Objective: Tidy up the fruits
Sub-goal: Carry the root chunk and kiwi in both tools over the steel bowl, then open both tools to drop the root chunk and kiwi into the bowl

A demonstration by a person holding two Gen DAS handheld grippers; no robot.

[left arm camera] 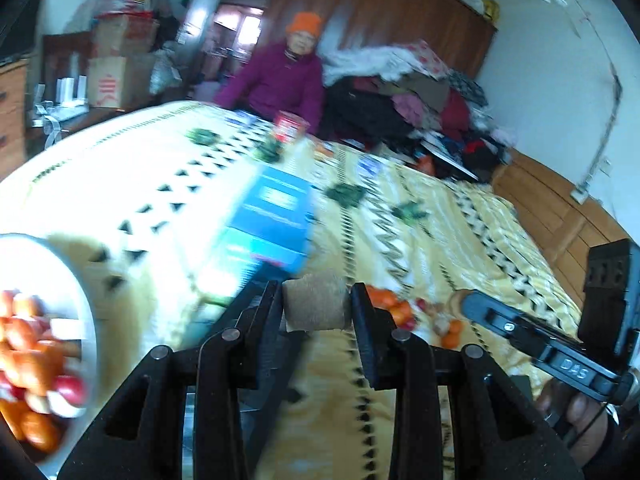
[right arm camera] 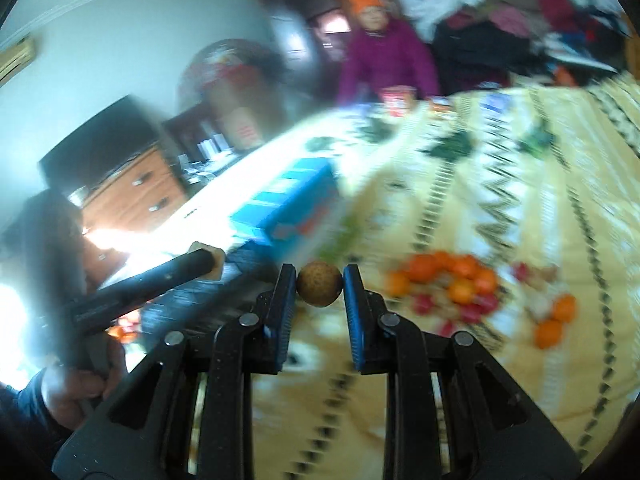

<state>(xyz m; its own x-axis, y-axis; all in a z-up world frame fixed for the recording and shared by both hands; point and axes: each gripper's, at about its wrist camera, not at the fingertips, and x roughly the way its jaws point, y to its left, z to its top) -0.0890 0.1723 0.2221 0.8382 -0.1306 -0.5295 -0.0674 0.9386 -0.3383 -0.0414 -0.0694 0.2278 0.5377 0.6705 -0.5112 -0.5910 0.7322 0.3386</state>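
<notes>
Both my grippers carry fruit above a bed (left arm camera: 460,216) spread with a yellow patterned cover. My left gripper (left arm camera: 316,308) has its fingers closed on a brown, rough-skinned fruit (left arm camera: 314,304), blurred here so that its kind cannot be told. My right gripper (right arm camera: 320,288) has its fingers closed on a small round brown fruit (right arm camera: 320,289), possibly a longan, held at its widest part.

The step in hand is, as I judge it, delivery of both fruits to the white bowl (left arm camera: 86,280) at the lower left of the left wrist view, which already holds oranges and red fruits. To do this well I should keep each grip steady without crushing the thin skin, bring one gripper over the bowl at a time, lower it close to the contents, and only then part the fingers, so that the fruit does not bounce out.

A loose heap of oranges and red fruits (right arm camera: 452,284) lies on the cover to the right, unsorted. A blue box (right arm camera: 288,208) stands on the bed beyond the grippers, near the path toward the bowl, and should be skirted. A red tin (left arm camera: 289,126) stands farther off. A seated person in a purple jacket (left arm camera: 280,76) is at the far edge, well apart. Heavy motion blur makes finer detail uncertain.
</notes>
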